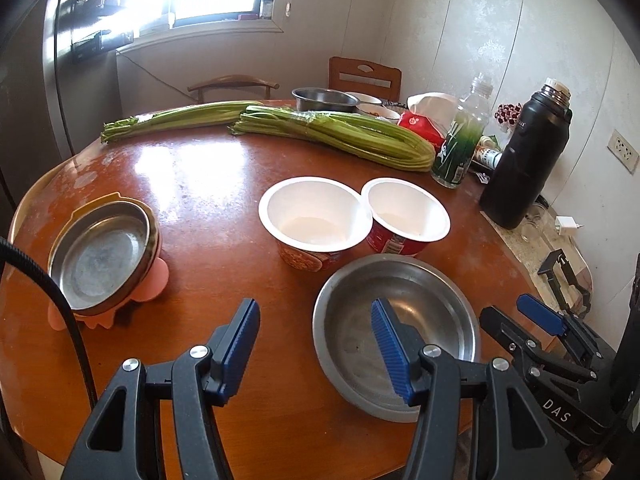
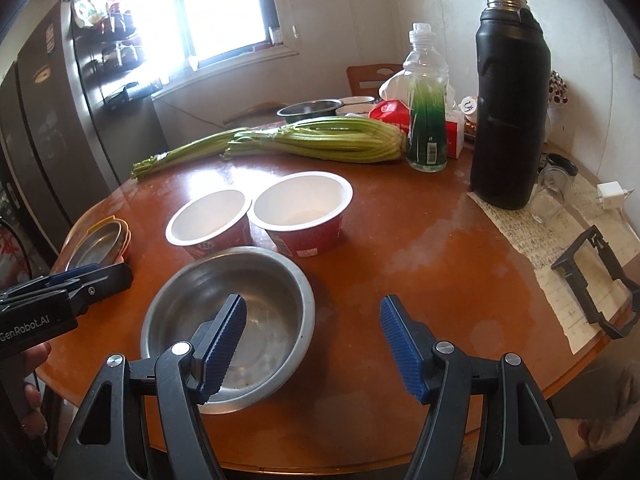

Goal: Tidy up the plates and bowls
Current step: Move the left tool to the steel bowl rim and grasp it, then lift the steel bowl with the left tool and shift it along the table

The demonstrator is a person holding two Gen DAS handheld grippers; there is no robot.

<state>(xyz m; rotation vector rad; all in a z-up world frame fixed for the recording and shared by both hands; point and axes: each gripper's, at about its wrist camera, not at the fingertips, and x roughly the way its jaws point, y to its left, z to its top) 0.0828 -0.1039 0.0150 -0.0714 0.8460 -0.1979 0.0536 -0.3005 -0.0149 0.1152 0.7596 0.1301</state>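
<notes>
Both tongs apart, empty, over the steel bowl (image 2: 228, 322)
Pinch its near rim, then nest the paper cups (image 2: 300, 216).

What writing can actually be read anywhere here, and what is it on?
"DAS": on the right hand-held gripper.
"GenRobot.AI": on the left hand-held gripper.
Too small or blurred to read: the labels on the green bottle, the two red paper bowls, the red tissue pack and the handwritten paper.

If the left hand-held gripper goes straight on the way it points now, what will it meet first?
Probably the bare wooden table: the left hand-held gripper is open and empty, aimed between the pink-based steel bowl and the steel bowl. Depth is uncertain.
</notes>
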